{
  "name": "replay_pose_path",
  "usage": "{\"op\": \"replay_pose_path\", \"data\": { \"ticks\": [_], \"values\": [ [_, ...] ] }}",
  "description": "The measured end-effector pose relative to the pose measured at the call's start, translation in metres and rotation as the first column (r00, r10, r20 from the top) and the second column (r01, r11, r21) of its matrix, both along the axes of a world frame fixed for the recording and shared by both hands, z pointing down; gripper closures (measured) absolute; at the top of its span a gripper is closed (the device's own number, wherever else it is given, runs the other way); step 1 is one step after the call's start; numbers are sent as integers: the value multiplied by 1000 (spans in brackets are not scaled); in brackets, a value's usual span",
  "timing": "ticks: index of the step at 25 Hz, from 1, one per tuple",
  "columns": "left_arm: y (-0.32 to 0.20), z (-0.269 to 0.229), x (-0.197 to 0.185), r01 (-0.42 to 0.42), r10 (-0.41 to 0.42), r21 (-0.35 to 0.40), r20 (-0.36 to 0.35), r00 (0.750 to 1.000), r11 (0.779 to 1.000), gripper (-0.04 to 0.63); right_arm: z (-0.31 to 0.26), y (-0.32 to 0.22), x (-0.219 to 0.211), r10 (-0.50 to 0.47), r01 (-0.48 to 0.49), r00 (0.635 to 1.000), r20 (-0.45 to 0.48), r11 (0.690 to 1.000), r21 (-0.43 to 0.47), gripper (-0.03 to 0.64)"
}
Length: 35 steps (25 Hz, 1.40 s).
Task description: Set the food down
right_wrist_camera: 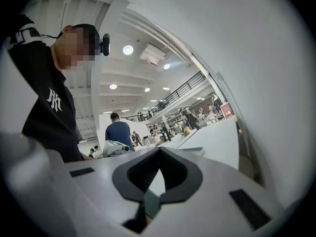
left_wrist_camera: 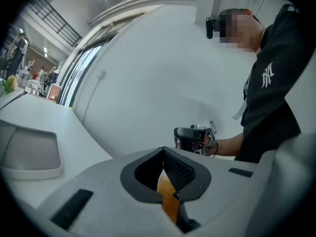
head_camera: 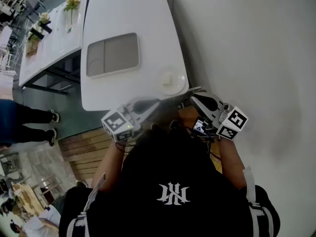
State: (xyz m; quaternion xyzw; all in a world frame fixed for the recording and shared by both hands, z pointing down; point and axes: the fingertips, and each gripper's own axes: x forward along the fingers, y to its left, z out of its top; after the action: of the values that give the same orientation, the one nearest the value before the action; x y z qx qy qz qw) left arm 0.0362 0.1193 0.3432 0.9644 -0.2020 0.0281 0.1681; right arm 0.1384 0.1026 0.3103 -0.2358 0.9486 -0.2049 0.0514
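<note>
A white table (head_camera: 123,19) carries a grey tray with a white rim (head_camera: 112,54) and a small round white dish (head_camera: 171,81) holding a pale lump; I cannot make out any food. Both grippers hover at the table's near edge, in front of the person's chest. My left gripper (head_camera: 156,102) points up and right, its jaws shut on nothing (left_wrist_camera: 163,154). My right gripper (head_camera: 193,98) points up and left toward it, also shut and empty (right_wrist_camera: 159,152). The left gripper view shows the right gripper (left_wrist_camera: 193,138) in a hand and the tray (left_wrist_camera: 29,152).
A curved white wall (head_camera: 247,48) rises just right of the table. A second white table (head_camera: 54,33) with flower vases stands at the back left. Another person's legs (head_camera: 29,116) are at the left, on grey floor beside wooden boards (head_camera: 86,149).
</note>
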Motion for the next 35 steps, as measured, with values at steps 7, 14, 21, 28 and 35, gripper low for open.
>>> {"op": "replay_pose_path", "data": {
  "ticks": [7,14,21,28,35],
  "values": [
    [14,1,-10,-28,27,-30,-34,999,999,589,4,9,-4,27,-27,999,-42,1000,6,612],
    [17,10,-23,-40,38,-37,-32,999,999,589,4,9,-10,53,-53,995,-87,999,2,612],
    [23,32,-45,-58,55,-107,-36,998,993,584,15,21,-25,19,-27,994,-106,997,-78,611],
    [-1,67,-59,-49,45,-287,-22,999,957,442,36,3,-38,-55,20,989,-134,967,-253,451],
    [-59,91,-69,111,-166,-546,-52,985,830,387,87,-45,-29,-106,24,984,-146,879,-477,433]
  ]
}}
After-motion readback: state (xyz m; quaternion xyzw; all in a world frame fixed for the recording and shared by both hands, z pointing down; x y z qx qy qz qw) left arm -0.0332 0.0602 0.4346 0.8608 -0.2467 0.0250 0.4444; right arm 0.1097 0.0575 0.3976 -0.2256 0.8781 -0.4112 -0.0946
